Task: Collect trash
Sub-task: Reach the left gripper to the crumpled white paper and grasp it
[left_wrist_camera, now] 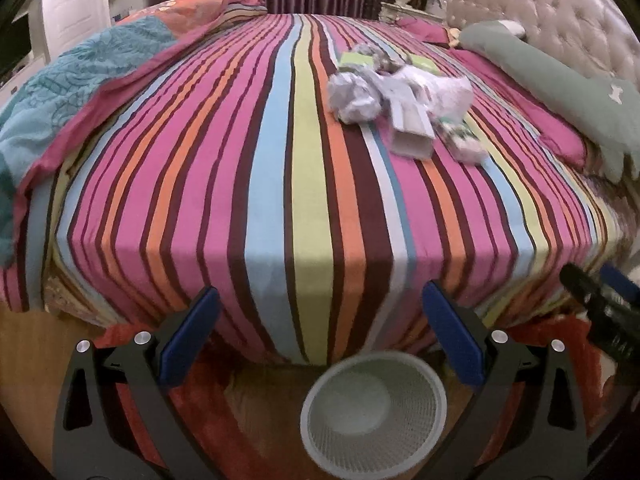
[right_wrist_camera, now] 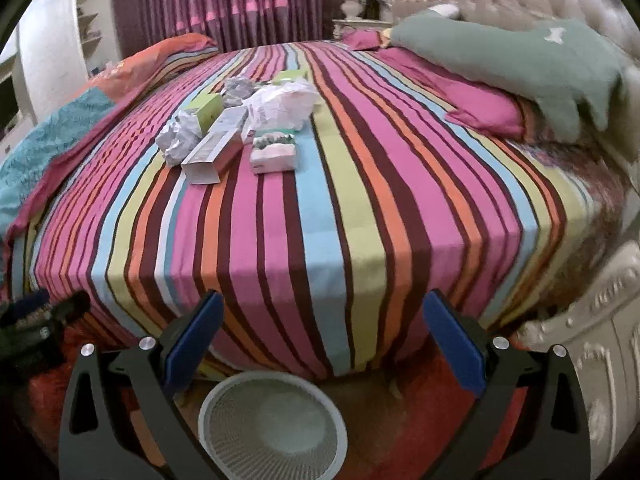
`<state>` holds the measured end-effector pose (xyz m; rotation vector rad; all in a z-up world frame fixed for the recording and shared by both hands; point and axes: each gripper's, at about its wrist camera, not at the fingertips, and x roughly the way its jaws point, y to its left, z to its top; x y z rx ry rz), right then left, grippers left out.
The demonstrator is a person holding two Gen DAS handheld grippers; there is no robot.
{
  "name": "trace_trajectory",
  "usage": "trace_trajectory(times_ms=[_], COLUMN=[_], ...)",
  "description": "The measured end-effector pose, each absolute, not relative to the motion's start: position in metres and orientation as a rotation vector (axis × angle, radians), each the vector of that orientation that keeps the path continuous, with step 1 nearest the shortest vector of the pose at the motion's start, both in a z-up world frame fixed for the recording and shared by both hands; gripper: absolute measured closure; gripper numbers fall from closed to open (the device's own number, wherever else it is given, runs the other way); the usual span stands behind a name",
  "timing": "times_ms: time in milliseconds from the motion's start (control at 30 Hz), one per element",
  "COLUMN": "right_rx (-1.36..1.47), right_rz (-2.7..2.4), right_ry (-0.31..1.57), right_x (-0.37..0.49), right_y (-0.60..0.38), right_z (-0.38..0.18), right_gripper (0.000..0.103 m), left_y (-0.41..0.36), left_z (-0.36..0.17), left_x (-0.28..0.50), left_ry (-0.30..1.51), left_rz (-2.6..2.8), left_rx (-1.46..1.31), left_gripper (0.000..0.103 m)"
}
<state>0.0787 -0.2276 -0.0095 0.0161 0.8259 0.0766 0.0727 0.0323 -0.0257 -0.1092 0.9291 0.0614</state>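
Note:
A heap of trash lies on the striped bed (left_wrist_camera: 240, 184) (right_wrist_camera: 360, 200): a crumpled paper ball (left_wrist_camera: 354, 98) (right_wrist_camera: 178, 140), a long white carton (left_wrist_camera: 412, 136) (right_wrist_camera: 214, 154), a small white-and-green box (right_wrist_camera: 274, 154), a crinkled white bag (right_wrist_camera: 280, 106) and green boxes (right_wrist_camera: 206, 108). A white mesh wastebasket (left_wrist_camera: 374, 412) (right_wrist_camera: 272, 426) stands on the floor at the bed's foot. My left gripper (left_wrist_camera: 320, 332) is open above the basket with nothing between its blue pads. My right gripper (right_wrist_camera: 324, 336) is open too, holding nothing. Both hang well short of the trash.
A green pillow (right_wrist_camera: 520, 60) and pink pillows (right_wrist_camera: 484, 108) lie at the tufted headboard (left_wrist_camera: 552, 16) on the right. A teal-and-orange quilt (left_wrist_camera: 72, 92) is bunched on the left. Red rug (right_wrist_camera: 420, 412) covers the floor; a carved white bed frame (right_wrist_camera: 600, 340) stands right.

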Motion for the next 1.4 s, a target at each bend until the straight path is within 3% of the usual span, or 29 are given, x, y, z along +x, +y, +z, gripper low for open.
trace_trajectory(times_ms=[600, 1400], right_rx=[-0.037, -0.140], right_rz=[0.156, 0.189], right_ry=[0.846, 0.891], right_x=[0.195, 0.265], right_y=[-0.203, -0.175], right_z=[-0.026, -0.049], right_gripper=[0.008, 0.011], left_y=[0.032, 0.028], left_z=[-0.021, -0.047], left_x=[0.230, 0.334], left_ry=[0.894, 0.977], left_rz=[0.034, 0.042], left_rx=[-0.185, -0.138], left_gripper=[0.005, 0.007])
